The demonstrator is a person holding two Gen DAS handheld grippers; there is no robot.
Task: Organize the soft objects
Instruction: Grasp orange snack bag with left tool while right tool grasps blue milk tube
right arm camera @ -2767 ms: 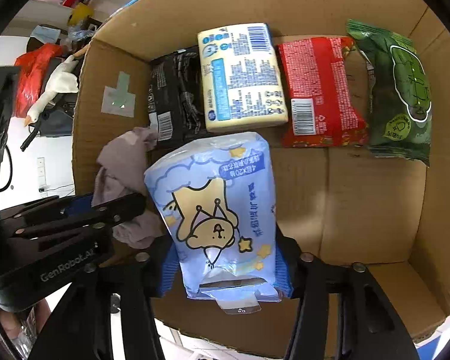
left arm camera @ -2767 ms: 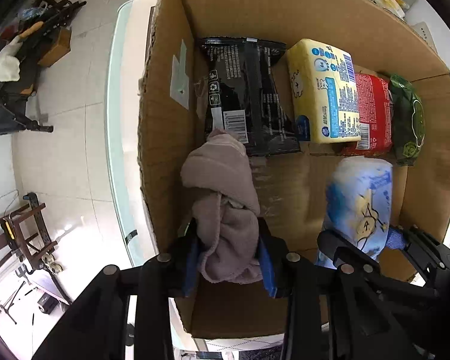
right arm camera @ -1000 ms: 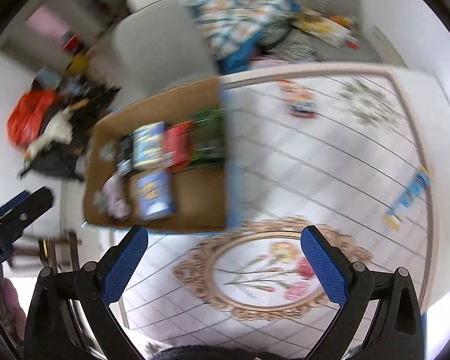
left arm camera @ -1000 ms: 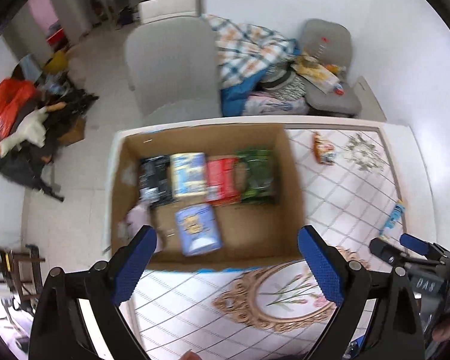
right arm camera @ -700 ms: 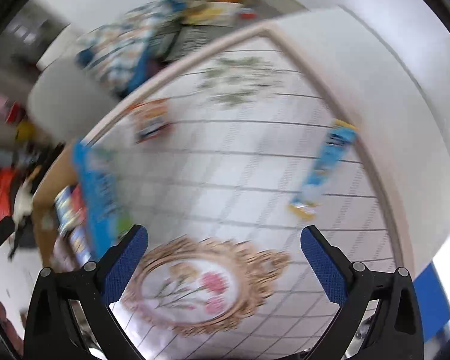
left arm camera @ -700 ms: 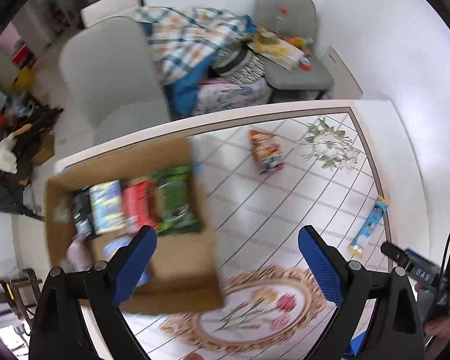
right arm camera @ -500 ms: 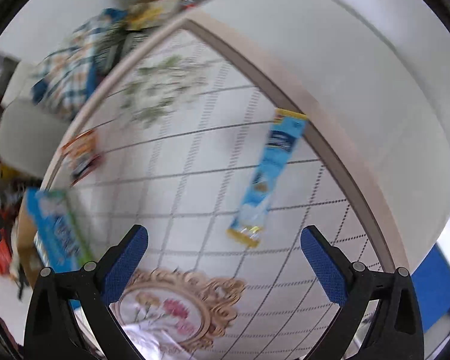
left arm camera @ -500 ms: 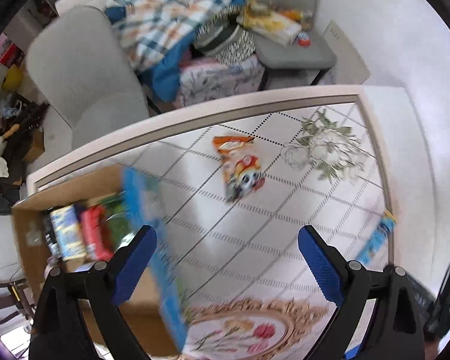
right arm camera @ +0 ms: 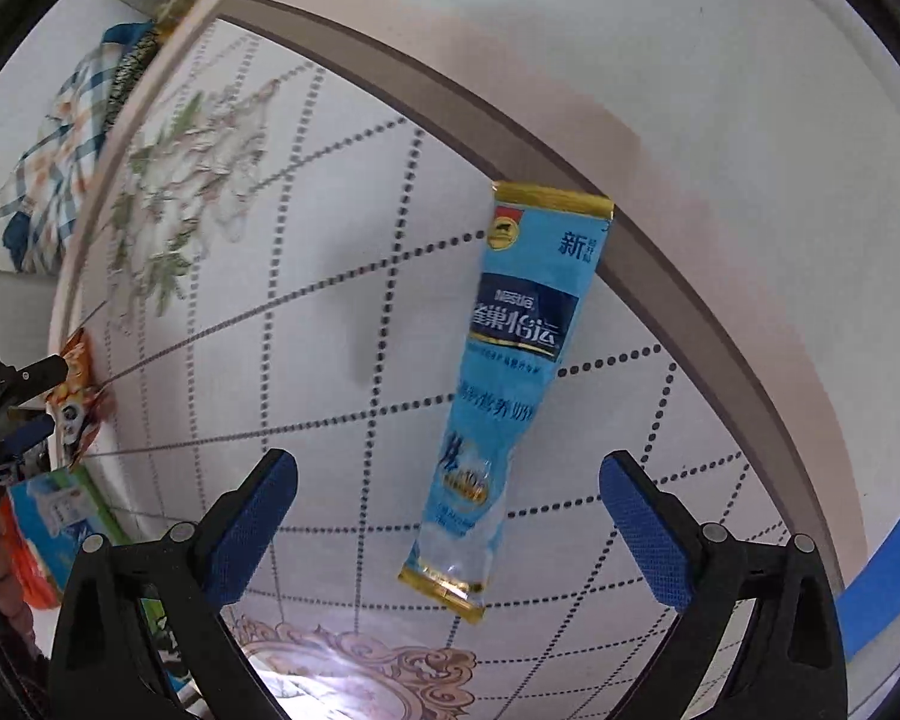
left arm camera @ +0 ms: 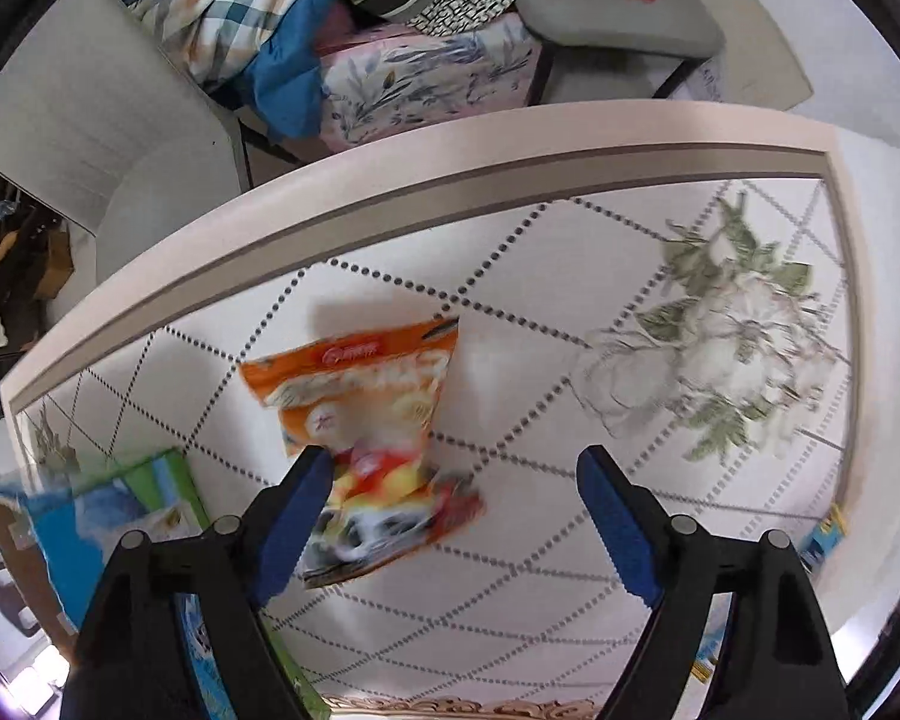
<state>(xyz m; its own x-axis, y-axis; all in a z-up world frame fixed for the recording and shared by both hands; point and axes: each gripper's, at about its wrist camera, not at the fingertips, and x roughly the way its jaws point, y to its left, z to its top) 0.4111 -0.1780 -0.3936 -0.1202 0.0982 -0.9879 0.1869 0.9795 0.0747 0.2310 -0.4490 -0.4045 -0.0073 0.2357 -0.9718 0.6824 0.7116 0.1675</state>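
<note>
An orange snack bag [left arm camera: 373,429] lies flat on the white patterned table [left arm camera: 570,312]. My left gripper [left arm camera: 456,480] is open and empty; the bag's near end lies between its fingers, toward the left finger. A long blue sachet [right arm camera: 507,384] lies on the table by its right edge. My right gripper [right arm camera: 447,498] is open and empty just above the sachet's lower end. The orange bag shows small at the far left of the right wrist view [right arm camera: 77,396], beside the left gripper.
The cardboard box's blue printed flap [left arm camera: 108,516] sits at the lower left, and in the right wrist view [right arm camera: 54,510]. A grey chair [left arm camera: 84,120] and a pile of bedding [left arm camera: 342,30] stand beyond the table's far edge. A gold oval motif [right arm camera: 342,666] marks the table near me.
Both grippers let go of the cloth and the tissue pack in the box, pulled out and swung right. The left now hovers over the orange bag, the right over the blue sachet.
</note>
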